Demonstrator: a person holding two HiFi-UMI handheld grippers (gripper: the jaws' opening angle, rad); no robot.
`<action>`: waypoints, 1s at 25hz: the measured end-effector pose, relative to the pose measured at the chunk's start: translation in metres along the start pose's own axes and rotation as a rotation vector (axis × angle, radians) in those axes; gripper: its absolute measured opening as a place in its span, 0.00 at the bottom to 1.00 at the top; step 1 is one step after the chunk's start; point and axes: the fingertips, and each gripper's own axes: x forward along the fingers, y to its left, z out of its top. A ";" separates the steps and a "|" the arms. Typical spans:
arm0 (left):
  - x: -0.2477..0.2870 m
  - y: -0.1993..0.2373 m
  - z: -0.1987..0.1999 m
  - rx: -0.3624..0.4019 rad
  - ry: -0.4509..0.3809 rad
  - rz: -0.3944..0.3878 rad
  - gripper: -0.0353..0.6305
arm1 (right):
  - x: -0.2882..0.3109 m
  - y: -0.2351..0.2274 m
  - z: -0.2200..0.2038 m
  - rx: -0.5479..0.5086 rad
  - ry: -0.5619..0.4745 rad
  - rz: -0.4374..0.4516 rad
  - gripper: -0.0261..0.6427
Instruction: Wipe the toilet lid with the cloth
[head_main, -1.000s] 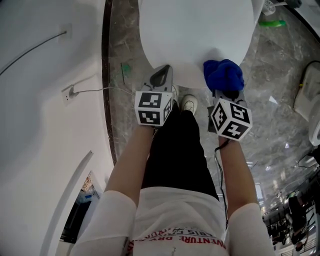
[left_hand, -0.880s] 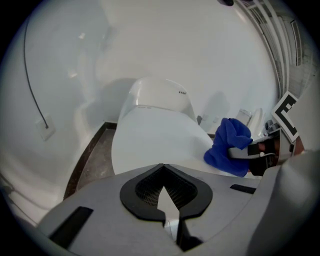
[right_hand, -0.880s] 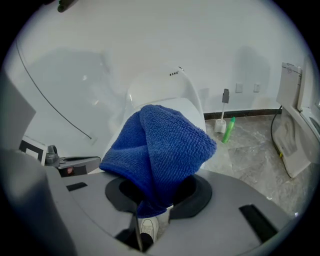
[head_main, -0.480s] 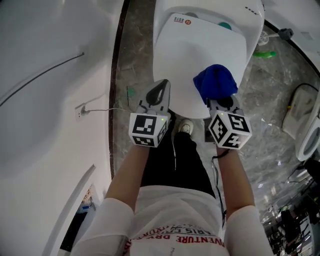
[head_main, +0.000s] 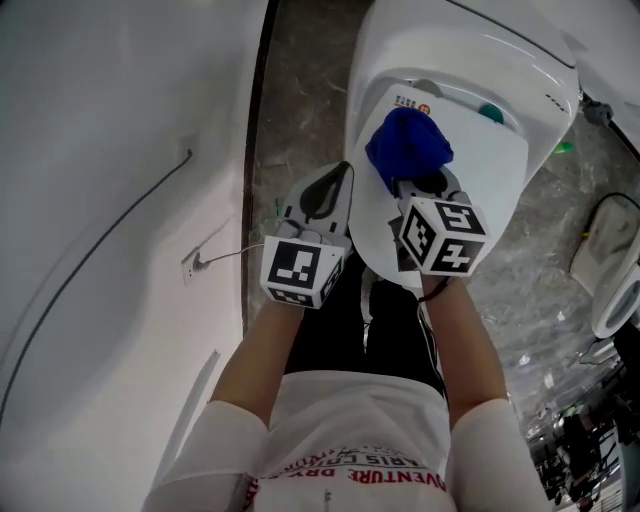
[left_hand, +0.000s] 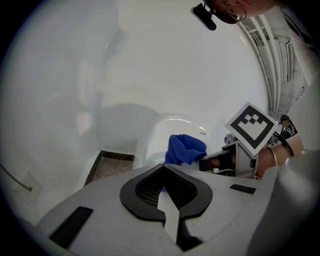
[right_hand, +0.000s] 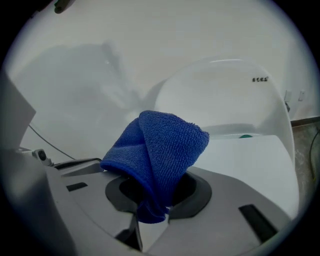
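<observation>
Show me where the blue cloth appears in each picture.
Head view: the cloth sits upper middle, over the toilet lid.
Left gripper view: right of centre, beyond the fingers.
Right gripper view: centre, clamped in the right gripper.
Shared landmark: the white toilet lid.

Bathroom: toilet (head_main: 500, 60), marble floor (head_main: 300, 120).

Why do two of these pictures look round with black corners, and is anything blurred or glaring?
Both gripper views: wide-angle lenses bow the scene and blacken the corners. Right gripper view: the blue cloth is sharp; soft shadows on the wall behind. Head view: even light, no harsh glare on the toilet lid.
</observation>
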 end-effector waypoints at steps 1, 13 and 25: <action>0.004 0.007 0.001 0.004 0.008 0.001 0.06 | 0.012 0.004 0.003 0.012 0.016 0.005 0.17; 0.036 0.025 -0.009 -0.019 0.088 0.017 0.06 | 0.063 -0.022 -0.001 -0.032 0.124 -0.014 0.17; 0.059 -0.052 -0.023 -0.060 0.098 0.027 0.06 | 0.012 -0.092 -0.005 -0.053 0.125 -0.008 0.17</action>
